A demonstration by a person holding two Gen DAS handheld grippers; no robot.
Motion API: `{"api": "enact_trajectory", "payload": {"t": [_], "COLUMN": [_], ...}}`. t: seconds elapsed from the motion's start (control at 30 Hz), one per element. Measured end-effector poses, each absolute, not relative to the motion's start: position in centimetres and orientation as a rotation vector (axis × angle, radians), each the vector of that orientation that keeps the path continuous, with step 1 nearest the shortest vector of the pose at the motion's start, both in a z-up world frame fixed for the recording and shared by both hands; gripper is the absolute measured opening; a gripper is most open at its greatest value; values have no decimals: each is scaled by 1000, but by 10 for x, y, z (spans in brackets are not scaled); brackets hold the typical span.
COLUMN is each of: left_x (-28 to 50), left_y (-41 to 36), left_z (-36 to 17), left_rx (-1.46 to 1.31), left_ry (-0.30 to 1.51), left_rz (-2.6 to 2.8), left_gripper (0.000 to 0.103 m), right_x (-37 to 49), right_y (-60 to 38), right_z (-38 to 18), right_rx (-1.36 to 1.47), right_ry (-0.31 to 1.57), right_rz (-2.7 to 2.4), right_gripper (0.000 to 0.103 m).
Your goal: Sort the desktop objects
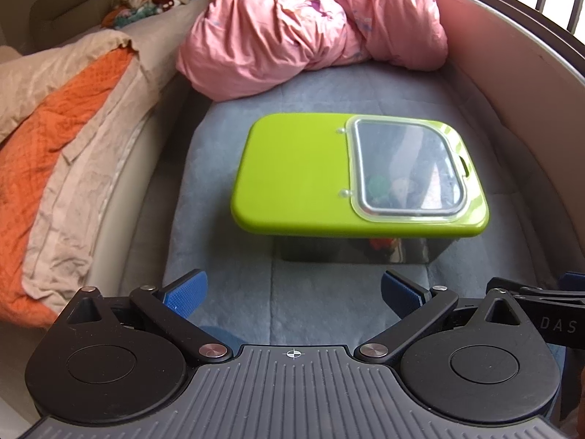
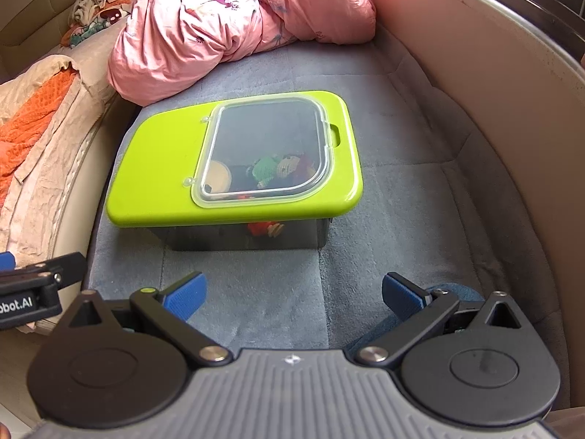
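While both tongs gape empty, left tongs (image 1: 292,294), right tongs (image 2: 294,292), green-lidded box (image 2: 234,168) closed on grey mat (image 2: 402,168)

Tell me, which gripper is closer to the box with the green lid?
Hard to call; perhaps the right. Both are open, short of the dark plastic box with the lime-green lid. The right gripper faces its clear window end; the left gripper faces its middle.
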State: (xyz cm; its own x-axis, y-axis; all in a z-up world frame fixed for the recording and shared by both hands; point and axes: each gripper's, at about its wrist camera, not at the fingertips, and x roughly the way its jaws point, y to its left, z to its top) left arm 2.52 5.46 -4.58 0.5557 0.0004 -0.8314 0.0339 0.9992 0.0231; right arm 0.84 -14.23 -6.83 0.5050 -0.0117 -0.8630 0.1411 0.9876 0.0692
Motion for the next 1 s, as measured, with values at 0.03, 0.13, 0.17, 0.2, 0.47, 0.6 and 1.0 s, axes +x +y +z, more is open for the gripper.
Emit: {"api": "enact_trajectory", "payload": {"t": [0.03,0.13,0.17,0.2,0.47,0.6,1.0], "left_x": [25,25,25,24,26,26,28], "left_y": [55,56,57,57,57,58,60], "left_z": [-47,-49,-49,-49,-53,-55,-60], "left_rx": [37,33,32,32,29,25,-3], "left_ry": [984,991,993,993,1005,1012,1031], "left_rz": [-18,-18,-19,-20,-26,-25,-34], "left_gripper": [103,103,103,103,103,103,103], "right_x": [8,8,8,8,8,7,2], "right_y": [-142,-143,-142,-142,-141,-139,-135], "right_z": [-68,-67,-67,-67,-64,-61,-62], "right_rx": [137,139,139,138,141,136,141], "right_ry": [1037,1035,1035,1035,1029,1023,1024], "right_rz": [-92,-88,-88,-87,-74,-65,-66], "right_gripper": [103,103,103,103,103,103,103]}}
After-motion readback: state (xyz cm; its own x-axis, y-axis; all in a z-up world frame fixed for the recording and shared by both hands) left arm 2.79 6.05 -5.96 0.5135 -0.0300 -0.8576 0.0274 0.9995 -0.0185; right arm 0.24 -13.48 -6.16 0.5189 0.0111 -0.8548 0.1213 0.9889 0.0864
